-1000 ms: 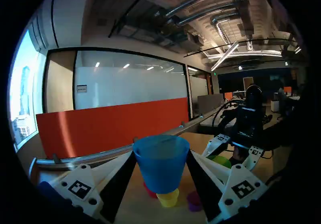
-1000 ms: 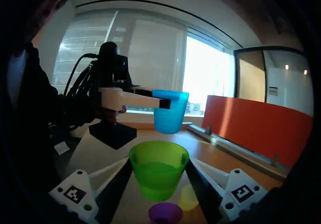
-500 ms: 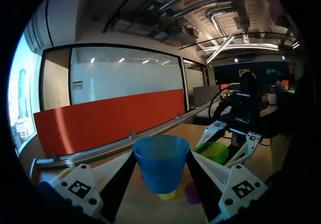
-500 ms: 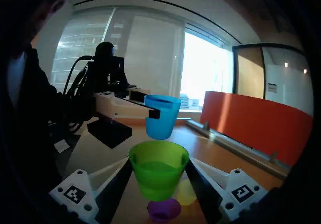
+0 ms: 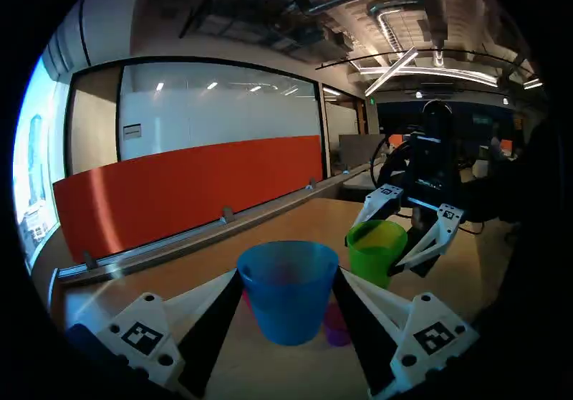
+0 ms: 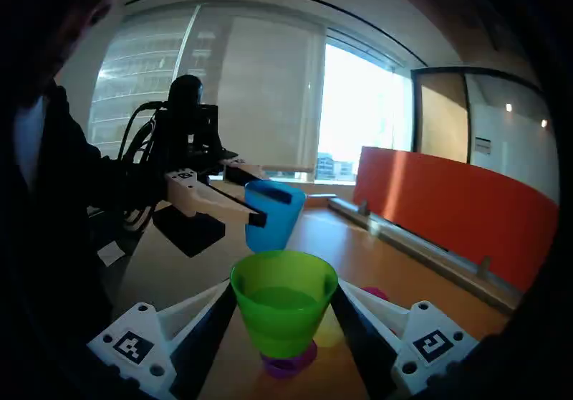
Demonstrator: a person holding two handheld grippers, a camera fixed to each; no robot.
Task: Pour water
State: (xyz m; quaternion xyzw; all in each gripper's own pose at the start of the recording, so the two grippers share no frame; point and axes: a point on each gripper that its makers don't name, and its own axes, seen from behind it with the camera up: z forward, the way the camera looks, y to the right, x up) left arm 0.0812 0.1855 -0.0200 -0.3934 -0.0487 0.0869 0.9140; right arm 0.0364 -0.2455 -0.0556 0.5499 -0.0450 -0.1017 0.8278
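Blue plastic cup sits in the left gripper, whose two fingers pinch its side walls just below the rim. The cup is held above the table. In the left gripper view its mouth faces up.

The right gripper clamps a green cup the same way, one finger pressed on each side. The green cup stands upright, and water fills part of it, with the level well below the rim.

In the left gripper view the green cup is to the right of the blue cup and farther off, with a gap between the two rims. In the right gripper view the blue cup is beyond the green one and up to the left, tilted slightly.

Three small cups stand on the table under the held cups:
- purple cup, nearest, directly below the green cup
- yellow cup, just right of it
- pink cup, farther right

Bare wood runs from these cups to the table's far edge. A metal rail lines that edge, and an orange partition rises directly behind it.
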